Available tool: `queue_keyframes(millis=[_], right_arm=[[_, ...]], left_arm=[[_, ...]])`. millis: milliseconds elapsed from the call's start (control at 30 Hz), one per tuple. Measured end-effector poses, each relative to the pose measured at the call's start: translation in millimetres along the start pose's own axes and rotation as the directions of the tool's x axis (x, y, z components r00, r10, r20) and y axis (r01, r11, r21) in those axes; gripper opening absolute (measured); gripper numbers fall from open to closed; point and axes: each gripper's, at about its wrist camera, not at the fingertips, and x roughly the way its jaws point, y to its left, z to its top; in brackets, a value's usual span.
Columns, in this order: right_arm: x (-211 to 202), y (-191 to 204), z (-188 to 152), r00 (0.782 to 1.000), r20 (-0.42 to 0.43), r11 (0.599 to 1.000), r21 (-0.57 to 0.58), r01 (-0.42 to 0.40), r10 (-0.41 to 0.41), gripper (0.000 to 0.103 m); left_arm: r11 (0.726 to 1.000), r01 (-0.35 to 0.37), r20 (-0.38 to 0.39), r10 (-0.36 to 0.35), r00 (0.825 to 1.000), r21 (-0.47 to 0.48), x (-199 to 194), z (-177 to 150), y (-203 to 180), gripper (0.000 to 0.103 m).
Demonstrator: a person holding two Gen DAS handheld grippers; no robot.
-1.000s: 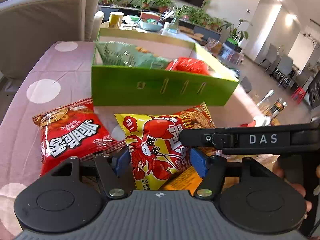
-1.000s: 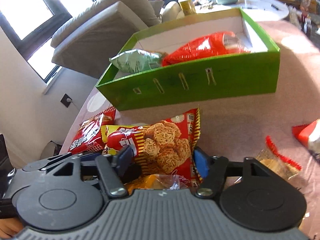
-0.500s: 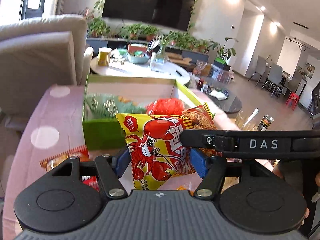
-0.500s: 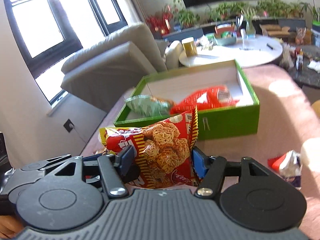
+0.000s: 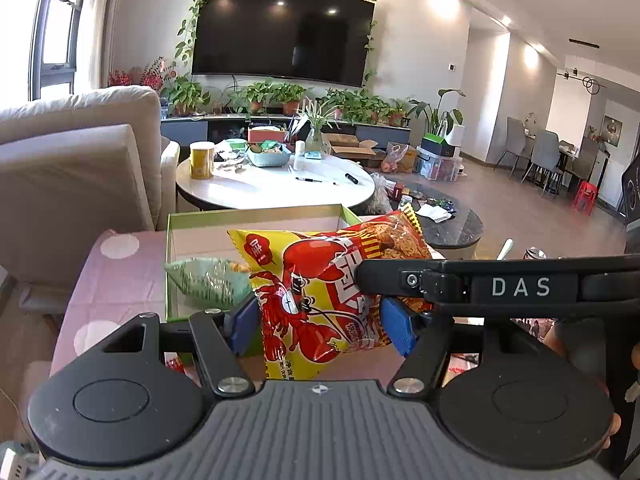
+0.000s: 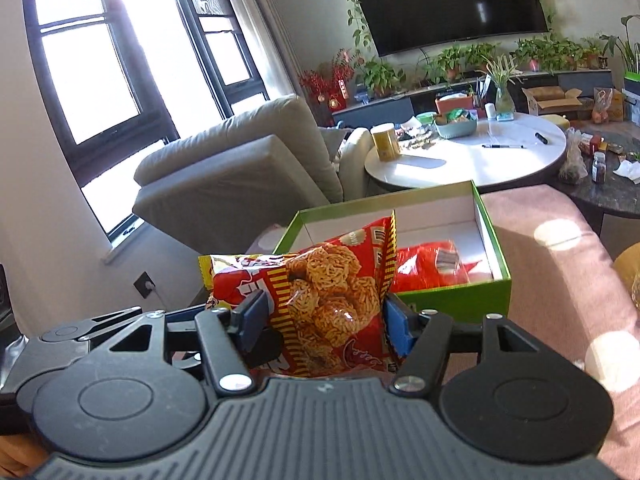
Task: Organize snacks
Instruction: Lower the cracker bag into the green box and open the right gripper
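1. The left tongs [image 5: 320, 326] and the right tongs [image 6: 320, 322] are both clamped on one snack bag [image 5: 320, 292], each at one end.
2. The bag hangs between them, in front of the green box [image 6: 452, 300].
3. It looks light, soft and slippery; its contents probably break easily, so hold the sealed edges.

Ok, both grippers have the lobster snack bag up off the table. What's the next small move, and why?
Probably carry the snack bag forward over the green box, then lower it in. The left gripper and right gripper each clamp one end, and the bag hangs just short of the box's near wall. A green packet and red packet already lie inside, with white floor bare behind them.
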Motion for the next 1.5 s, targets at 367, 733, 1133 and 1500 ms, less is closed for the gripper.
queue_keyframes(millis=[367,733,1133,1500], right_arm=[[10,-1,16,0.999,0.032,1.0,-0.001,-0.011,0.011,0.062],[31,-3,29,0.999,0.04,1.0,-0.002,-0.02,0.02,0.062],[69,-15,53,0.997,0.048,0.998,0.023,-0.063,0.062,0.062],[114,-25,61,0.999,-0.011,0.998,0.048,-0.047,0.047,0.062]], left_arm=[[0.999,-0.033,0.014,0.033,0.999,0.021,15,19,6,0.061],[0.998,-0.058,0.011,0.058,0.998,0.034,38,36,23,0.061],[0.996,-0.082,0.035,0.08,0.996,0.038,72,59,47,0.062],[0.996,-0.091,-0.027,0.092,0.995,0.023,115,56,71,0.062]])
